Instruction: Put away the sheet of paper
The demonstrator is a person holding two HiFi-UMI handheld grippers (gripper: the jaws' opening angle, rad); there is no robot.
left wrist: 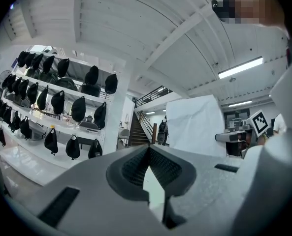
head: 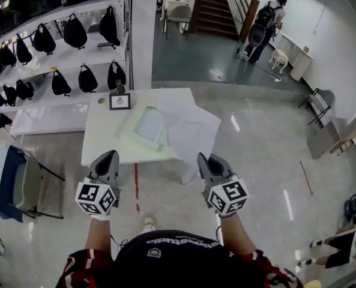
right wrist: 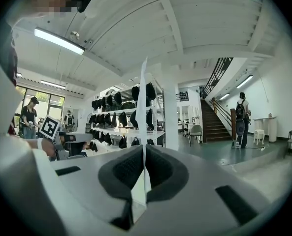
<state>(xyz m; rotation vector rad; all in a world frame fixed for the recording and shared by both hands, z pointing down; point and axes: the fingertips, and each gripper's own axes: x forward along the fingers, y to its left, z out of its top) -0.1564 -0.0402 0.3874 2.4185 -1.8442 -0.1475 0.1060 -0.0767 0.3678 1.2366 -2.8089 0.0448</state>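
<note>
So far you have the sheet of paper (head: 193, 131) pinched edge-on between the closed jaws of your right gripper (head: 205, 161), held up by the white table's (head: 102, 140) right edge. Your left gripper (head: 108, 157) has its jaws together on nothing. Stowing the sheet, perhaps in the pale folder (head: 146, 128), is not yet done.

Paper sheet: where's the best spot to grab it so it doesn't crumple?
I'd pinch its near edge, coming in level from the near side. It's thin and floppy, so only an edge fits between jaws. The right gripper does this: its jaws are shut on the sheet of paper, which stands edge-on between them.
</note>
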